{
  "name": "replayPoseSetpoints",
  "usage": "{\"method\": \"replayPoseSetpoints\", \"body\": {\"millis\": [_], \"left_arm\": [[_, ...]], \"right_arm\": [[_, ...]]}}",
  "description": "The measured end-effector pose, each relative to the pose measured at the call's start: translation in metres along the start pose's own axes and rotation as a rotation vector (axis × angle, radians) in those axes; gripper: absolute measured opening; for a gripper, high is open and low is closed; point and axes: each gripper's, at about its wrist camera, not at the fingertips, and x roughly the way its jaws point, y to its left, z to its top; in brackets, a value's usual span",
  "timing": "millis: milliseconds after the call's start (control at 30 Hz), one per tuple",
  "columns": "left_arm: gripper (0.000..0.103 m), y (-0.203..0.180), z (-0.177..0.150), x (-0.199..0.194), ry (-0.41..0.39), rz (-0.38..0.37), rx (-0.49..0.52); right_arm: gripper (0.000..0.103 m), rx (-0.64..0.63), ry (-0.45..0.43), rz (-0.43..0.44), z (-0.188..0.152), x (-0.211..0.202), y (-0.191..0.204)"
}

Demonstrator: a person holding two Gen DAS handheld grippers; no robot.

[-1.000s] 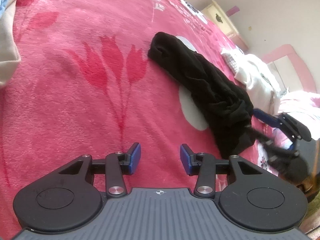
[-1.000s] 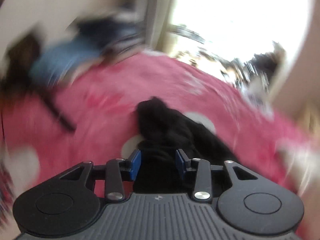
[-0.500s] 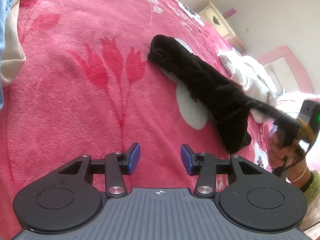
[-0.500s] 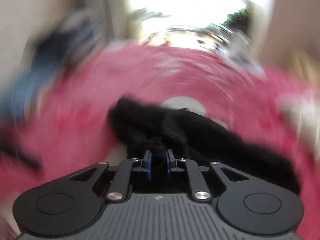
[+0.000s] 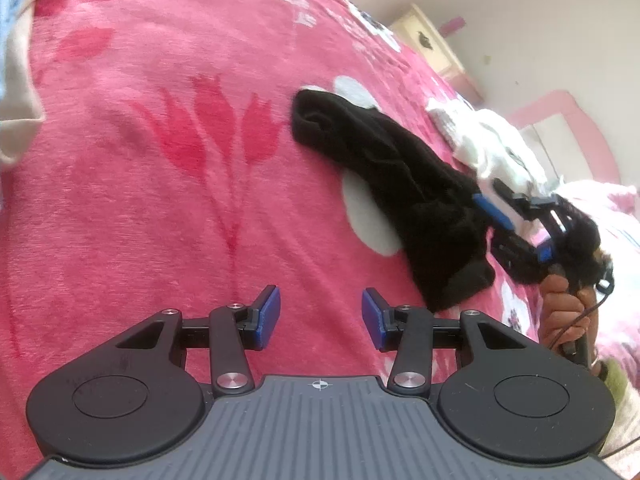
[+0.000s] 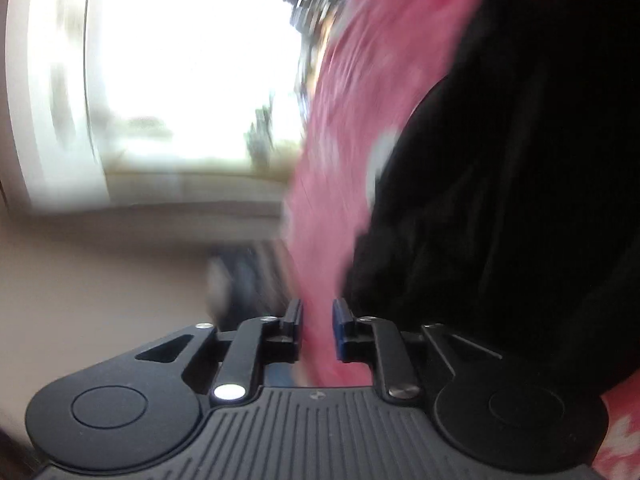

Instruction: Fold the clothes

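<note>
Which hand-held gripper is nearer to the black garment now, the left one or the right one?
Right. The right hand-held gripper sits at the black garment, at its near end. The left hand-held gripper hangs open over the pink blanket, apart from it.

Left gripper [image 5: 321, 317] gapes wide; right gripper [image 6: 317, 330], rolled sideways, stands slightly parted.

Each claw [image 5: 321, 322] has black linkage arms, silver screws, blue pads [image 5: 269, 316] and a ribbed grey base.
</note>
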Motion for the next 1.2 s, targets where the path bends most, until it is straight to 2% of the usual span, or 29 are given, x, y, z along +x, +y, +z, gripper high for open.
{"method": "replayPoseSetpoints", "body": {"millis": [100,133,200,233,333,400,500,567,733,867,900,933,1000,1133,1200], "left_arm": [[0.047,-0.015,-0.003,0.010,0.034,-0.051,0.070],[0.049,-0.023,-0.004,0.016,0.050,-0.065,0.105],[0.054,-0.041,-0.004,0.031,0.080,-0.089,0.183],[0.055,-0.052,-0.003,0.041,0.091,-0.096,0.225],[0.059,-0.081,-0.001,0.074,0.116,-0.109,0.327],[0.059,-0.097,0.002,0.099,0.139,-0.111,0.364],[0.059,-0.116,0.003,0.133,0.172,-0.086,0.404],[0.059,-0.123,0.005,0.145,0.154,-0.061,0.399],[0.062,-0.118,0.021,0.149,0.126,-0.088,0.274],[0.062,-0.118,0.023,0.149,0.108,-0.072,0.253],[0.062,-0.118,0.024,0.149,0.103,-0.067,0.249],[0.063,-0.118,0.024,0.149,0.099,-0.062,0.245],[0.063,-0.119,0.025,0.149,0.093,-0.056,0.244],[0.063,-0.115,0.026,0.141,0.094,-0.067,0.218],[0.063,-0.112,0.027,0.136,0.089,-0.084,0.188]], "right_arm": [[0.028,-0.075,-0.088,-0.037,0.001,-0.037,0.014],[0.037,-0.098,-0.121,-0.048,0.002,-0.050,0.018],[0.043,-0.102,-0.233,-0.147,0.003,-0.092,0.010],[0.043,-0.099,-0.283,-0.211,0.003,-0.112,0.004],[0.043,0.049,-0.351,-0.387,-0.007,-0.156,-0.037],[0.043,0.134,-0.372,-0.443,-0.017,-0.169,-0.061],[0.043,0.234,-0.377,-0.407,-0.025,-0.169,-0.089],[0.043,0.255,-0.375,-0.384,-0.023,-0.164,-0.099],[0.043,0.290,-0.392,-0.337,-0.010,-0.154,-0.111],[0.043,0.296,-0.406,-0.309,0.000,-0.148,-0.116],[0.036,0.283,-0.402,-0.315,0.001,-0.147,-0.114],[0.023,0.269,-0.397,-0.322,0.002,-0.146,-0.112],[0.010,0.225,-0.402,-0.312,0.003,-0.146,-0.100],[0.007,0.099,-0.446,-0.229,0.002,-0.157,-0.057],[0.007,-0.001,-0.474,-0.173,0.002,-0.168,-0.022]]}}
